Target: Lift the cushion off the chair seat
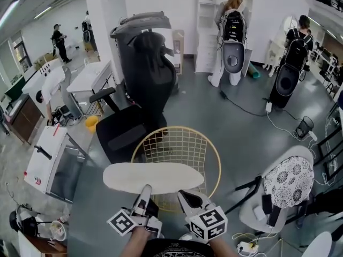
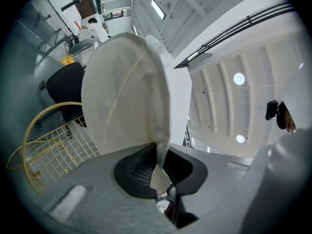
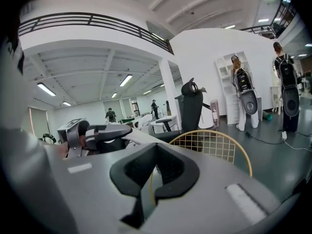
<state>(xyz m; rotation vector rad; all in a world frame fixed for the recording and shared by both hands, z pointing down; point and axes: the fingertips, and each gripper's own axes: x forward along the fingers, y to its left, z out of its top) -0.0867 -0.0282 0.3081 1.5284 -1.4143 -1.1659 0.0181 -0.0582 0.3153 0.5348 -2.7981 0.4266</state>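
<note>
Cushion [image 1: 153,176]: a flat, white oval, up off the seat of the gold wire chair [image 1: 185,143]. It is held roughly level in front of the chair's front rim, in the air between the chair and the person. It looks clear of the wire, though contact at the far edge can't be ruled out from the head view.

Left claw [image 1: 143,193] is clamped on the cushion's near edge. The left gripper view shows the jaws nearly together with a fold of white fabric pinched between the pads [image 2: 141,167], and the rest of the cushion [image 2: 124,96] fans out beyond them.

Right claw [image 1: 185,196] sits just beside the near edge, to the right of the left one. In the right gripper view its jaws are down to a thin slit with nothing in it; only floor and the chair's gold rim [image 3: 214,139] show through. So it is closed and empty, not sharing the load.

Lift looks essentially done.

Risks:
- One-point pinch on a thin edge, with the whole cushion overhanging, so the fabric could creep out of the pads and the cushion drop back onto the seat.
- Far end may sag or swing and snag the wire rim.
- Black office chair [image 1: 134,127] is near on the left, so a wide swing that way could clip it.
- The right claw could knock the edge if it moves in closed.
</note>
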